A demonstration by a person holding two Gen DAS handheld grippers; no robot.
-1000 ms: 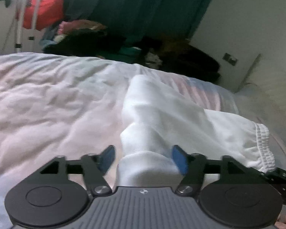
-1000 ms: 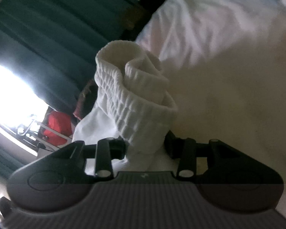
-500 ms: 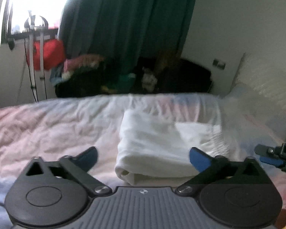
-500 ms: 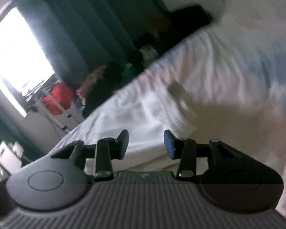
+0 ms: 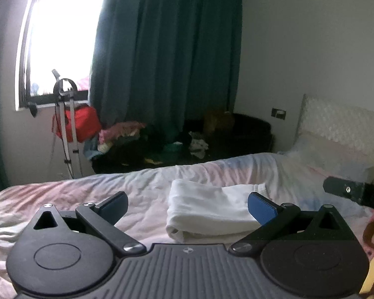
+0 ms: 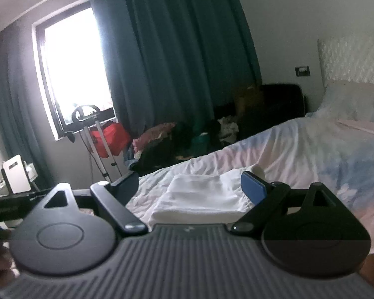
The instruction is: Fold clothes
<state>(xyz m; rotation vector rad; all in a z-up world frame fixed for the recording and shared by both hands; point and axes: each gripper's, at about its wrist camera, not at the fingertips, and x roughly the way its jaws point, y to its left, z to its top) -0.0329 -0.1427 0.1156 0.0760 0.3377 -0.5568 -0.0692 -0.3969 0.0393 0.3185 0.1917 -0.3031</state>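
The white garment (image 5: 212,209) lies folded into a compact rectangle on the bed (image 5: 62,199), its rolled edge facing the cameras and the elastic waistband end toward the headboard (image 5: 341,129). Nothing pins it down.

The left gripper (image 5: 188,205) hangs above and short of the garment, jaws spread wide, nothing between the pads. The right gripper (image 6: 189,186) is likewise clear of the cloth; its jaws have just been opening and now stand apart with nothing between them.

Judgement: this fold appears finished and both tools are released.

Risks from here:
- The top layer sits loose. A gripper passing low over it could snag the waistband and drag the fold open.
- The bedcover is rumpled and soft, so the stack may slump or skew if the mattress is pressed nearby.
- A pile of clothes (image 5: 127,137) lies beyond the bed; reaching across for it could brush the folded piece out of shape.
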